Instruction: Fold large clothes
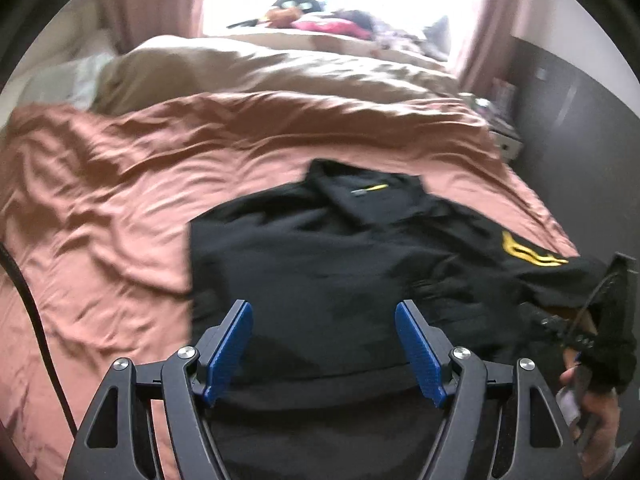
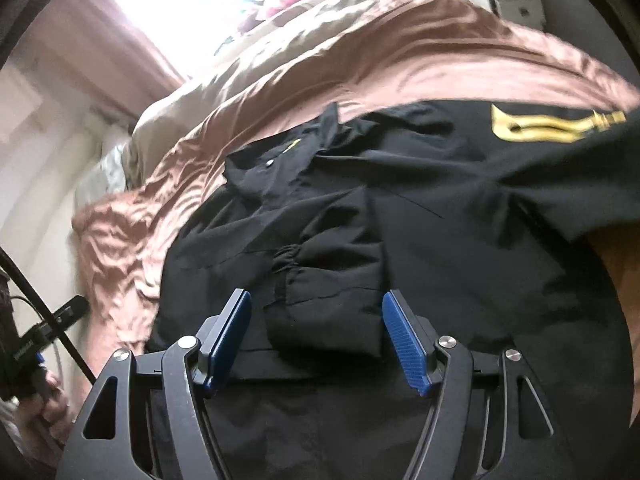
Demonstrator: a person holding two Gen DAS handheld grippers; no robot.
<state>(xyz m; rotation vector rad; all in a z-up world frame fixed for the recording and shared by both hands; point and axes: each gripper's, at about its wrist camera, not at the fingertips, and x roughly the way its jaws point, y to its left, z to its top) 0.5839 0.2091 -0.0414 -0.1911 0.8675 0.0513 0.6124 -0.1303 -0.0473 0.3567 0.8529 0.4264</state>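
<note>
A large black jacket (image 1: pixel 340 248) with a yellow print (image 1: pixel 528 254) lies on a pinkish-brown bed cover (image 1: pixel 120 200). My left gripper (image 1: pixel 323 308) hovers open over the jacket's near part, with nothing between its blue pads. In the right wrist view the same jacket (image 2: pixel 440 208) fills the middle, and a sleeve (image 2: pixel 332 264) with a gathered cuff is folded across its body. My right gripper (image 2: pixel 316 296) stands open just above that sleeve's end, its pads apart from the cloth. The yellow print (image 2: pixel 540 126) sits on the far right sleeve.
A beige duvet (image 1: pixel 240 68) is bunched at the head of the bed under a bright window with soft toys (image 1: pixel 320 16). A nightstand (image 1: pixel 506 136) stands at the bed's right. A black cable (image 1: pixel 36 320) trails on the left. The other hand (image 1: pixel 592 392) shows at right.
</note>
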